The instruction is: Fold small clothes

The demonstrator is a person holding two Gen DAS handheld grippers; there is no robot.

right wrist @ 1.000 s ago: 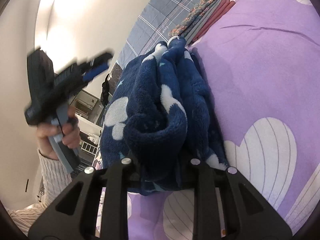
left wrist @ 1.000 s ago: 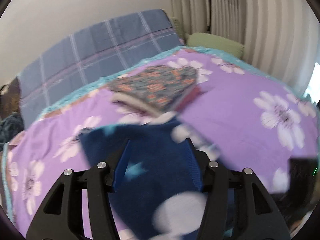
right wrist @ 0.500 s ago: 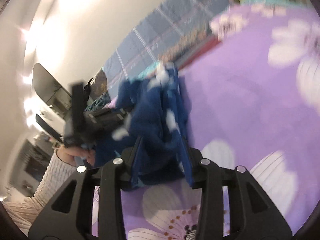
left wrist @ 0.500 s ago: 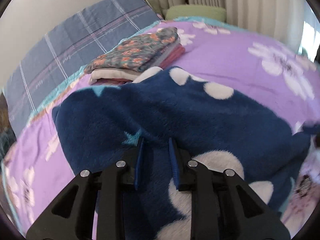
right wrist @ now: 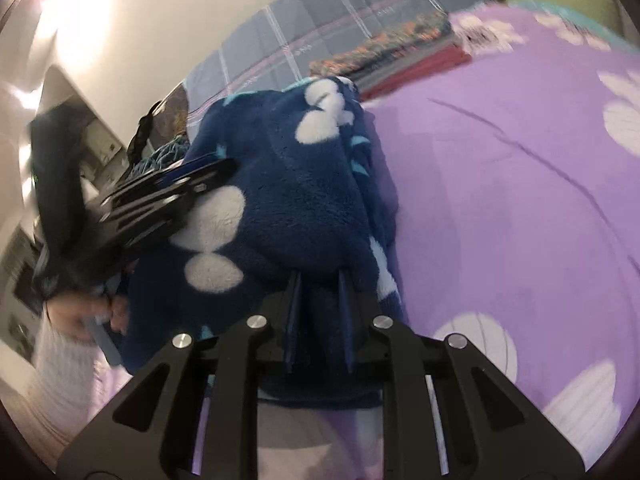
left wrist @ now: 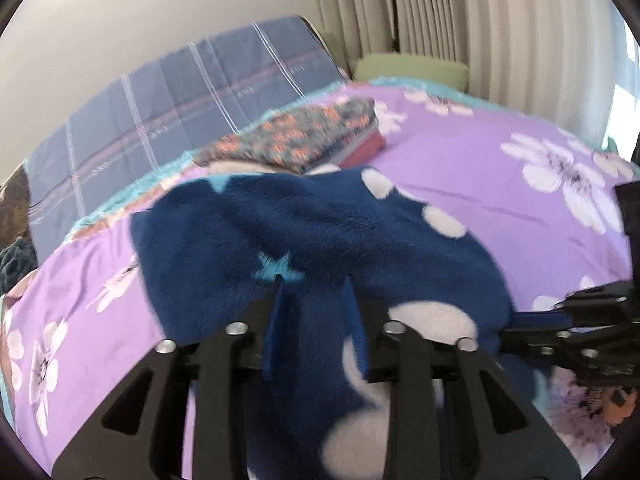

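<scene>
A dark blue fleece garment with white spots and pale blue stars lies bunched on the purple floral bedspread. My left gripper is at its near edge. Its jaws are opening, fleece still lies between the blue pads, and they no longer pinch it. In the right wrist view the same fleece rises in a heap. My right gripper is closing and its narrow-set pads squeeze a fold. The left gripper reaches in from the left there, held by a hand. The right gripper shows at the left view's right edge.
A stack of folded clothes with a floral piece on top sits just beyond the fleece. Behind it is a blue plaid cover, a green cushion and curtains. Open bedspread stretches to the right.
The left jaws stand wider than half a second ago and sit lower on the fleece. The right jaws have narrowed onto a fold, and the right wrist has rolled.
</scene>
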